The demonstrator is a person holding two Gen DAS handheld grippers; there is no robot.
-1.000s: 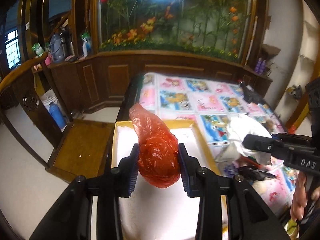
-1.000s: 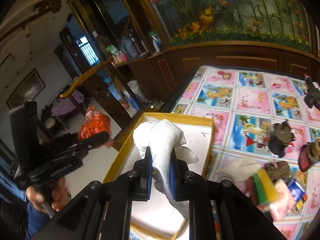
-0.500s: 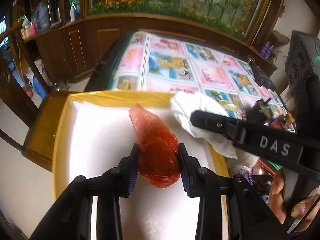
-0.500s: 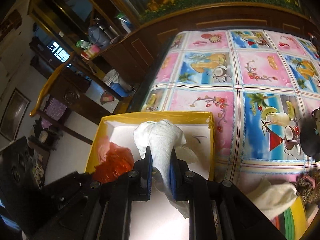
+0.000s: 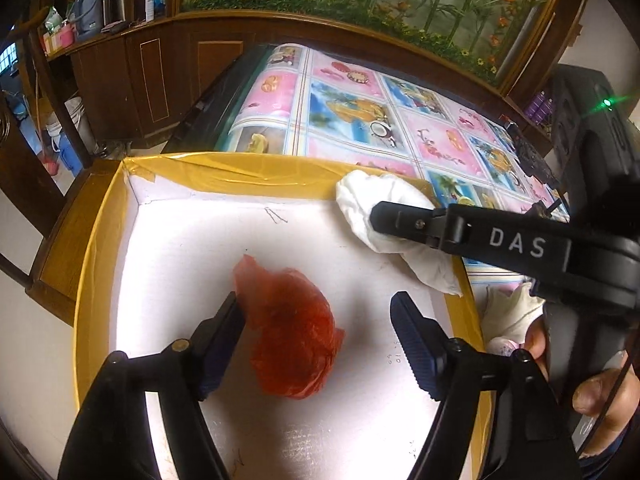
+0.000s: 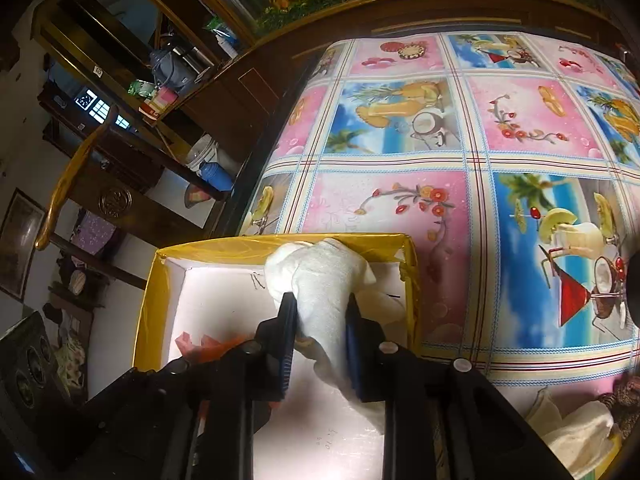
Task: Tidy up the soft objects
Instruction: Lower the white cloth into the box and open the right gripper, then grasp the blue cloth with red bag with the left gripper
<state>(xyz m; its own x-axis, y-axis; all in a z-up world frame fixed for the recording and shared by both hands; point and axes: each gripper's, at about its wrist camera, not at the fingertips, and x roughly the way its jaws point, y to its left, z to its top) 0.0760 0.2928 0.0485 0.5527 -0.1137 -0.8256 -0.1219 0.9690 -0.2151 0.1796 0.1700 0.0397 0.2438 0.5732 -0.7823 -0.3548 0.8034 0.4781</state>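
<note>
A crumpled red plastic bag (image 5: pixel 294 344) lies on the white floor of a yellow-rimmed box (image 5: pixel 240 176). My left gripper (image 5: pixel 316 320) is open around it, the left finger touching the bag, the right finger apart from it. My right gripper (image 6: pixel 320 328) is shut on a white cloth (image 6: pixel 320 276) and holds it over the box's far right part; in the left wrist view the cloth (image 5: pixel 384 208) hangs above the box's right rim. A corner of the red bag (image 6: pixel 204 346) shows in the right wrist view.
The box (image 6: pixel 208 250) sits at the near left end of a table with a colourful patterned cloth (image 6: pixel 440 140). More soft items (image 6: pixel 576 428) lie on the table at the near right. A wooden chair (image 5: pixel 60 240) stands left of the box.
My left gripper opened and let the red bag down onto the box floor. My right gripper came lower over the box with the white cloth.
</note>
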